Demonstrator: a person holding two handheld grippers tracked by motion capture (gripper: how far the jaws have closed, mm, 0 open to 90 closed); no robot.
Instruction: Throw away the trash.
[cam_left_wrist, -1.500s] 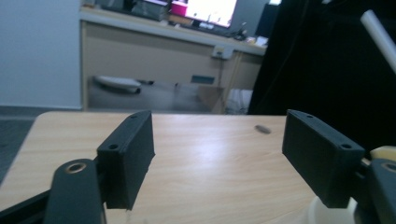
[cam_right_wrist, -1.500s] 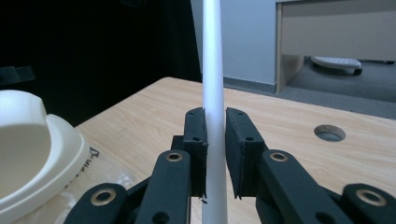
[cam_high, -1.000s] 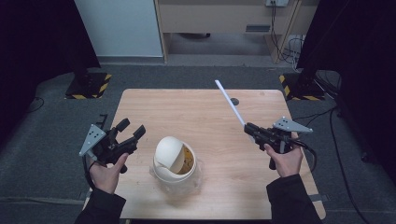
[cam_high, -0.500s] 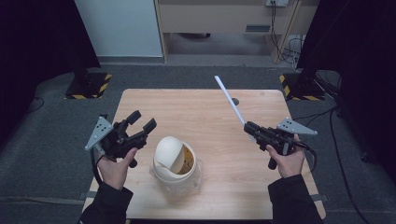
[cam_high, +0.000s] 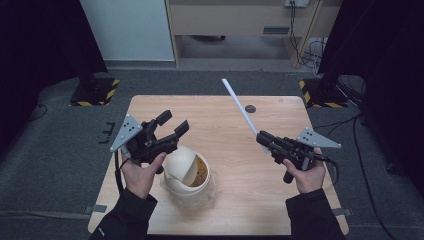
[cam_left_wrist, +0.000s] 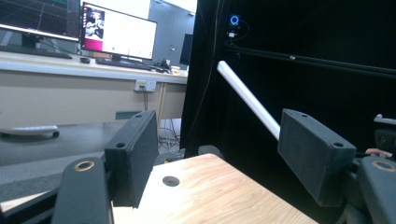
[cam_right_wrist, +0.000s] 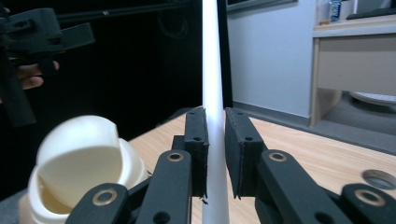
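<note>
Right now my right tongs (cam_high: 261, 137) are pinching a long white rod (cam_high: 240, 107); in the right gripper view their two black pads press on it (cam_right_wrist: 215, 140) from both sides, and it runs straight up between them and out of the top of that view. From the high view the rod slants away from my right hand (cam_high: 306, 175), up and to the left over the far half of the wooden worktop (cam_high: 240, 200), and its free end reaches past the far edge. A small round hole (cam_high: 250, 108) in the worktop lies just beside the rod's line.

My left tongs (cam_high: 172, 125) are spread, with nothing between their pads; the jaws have just been closing a little. They hang above the left part of the worktop, pointing toward the far right, well apart from the rod. In the left gripper view the rod (cam_left_wrist: 247, 100) crosses behind the gap between my pads, slanting against the black curtain.

Between my two hands, nearer the left one (cam_high: 142, 172), stands a cream bin (cam_high: 187, 175) with a domed swing lid tipped open. It sits just below the left tongs and well to the left of the right tongs' grip on the rod.
</note>
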